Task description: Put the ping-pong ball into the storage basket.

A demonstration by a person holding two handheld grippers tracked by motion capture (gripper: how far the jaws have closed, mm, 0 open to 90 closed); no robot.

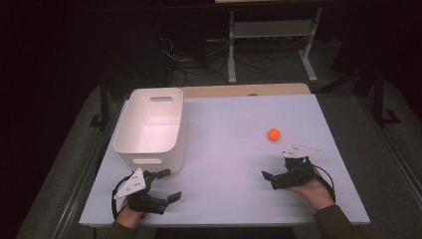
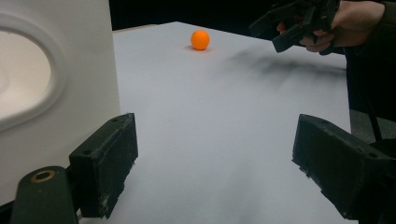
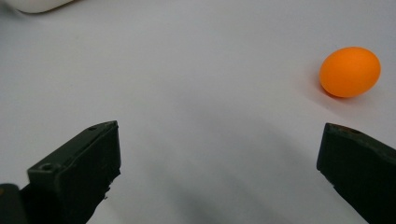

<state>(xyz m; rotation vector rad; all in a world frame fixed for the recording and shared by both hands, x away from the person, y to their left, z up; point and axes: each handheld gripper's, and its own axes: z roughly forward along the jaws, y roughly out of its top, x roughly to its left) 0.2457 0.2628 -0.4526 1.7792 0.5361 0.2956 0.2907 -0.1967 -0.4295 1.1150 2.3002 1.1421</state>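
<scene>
Resting low over the near right part of the white table (image 1: 229, 149), the right claw (image 1: 271, 180) sits in the person's right hand (image 1: 314, 191) with its jaws spread wide and nothing between them. Orange ball (image 1: 273, 134) lies on the bare table surface just beyond that claw, apart from it, untouched; in the right gripper view the ball (image 3: 350, 71) sits ahead and off to the right of the open jaws, outside the gap. Left claw (image 1: 166, 185) hovers at the near left corner of the table, jaws also wide apart and empty, held by the left hand (image 1: 130, 215). White bin (image 1: 149, 128) stands upright on the left half of the table, just beyond the left claw, its handle cutout facing the person; in the left gripper view the bin wall (image 2: 88, 60) stands close beside the left jaw. Ball and bin are well apart. Left gripper view also shows the ball (image 2: 200, 39) far across the table, near the right claw (image 2: 275, 35).
</scene>
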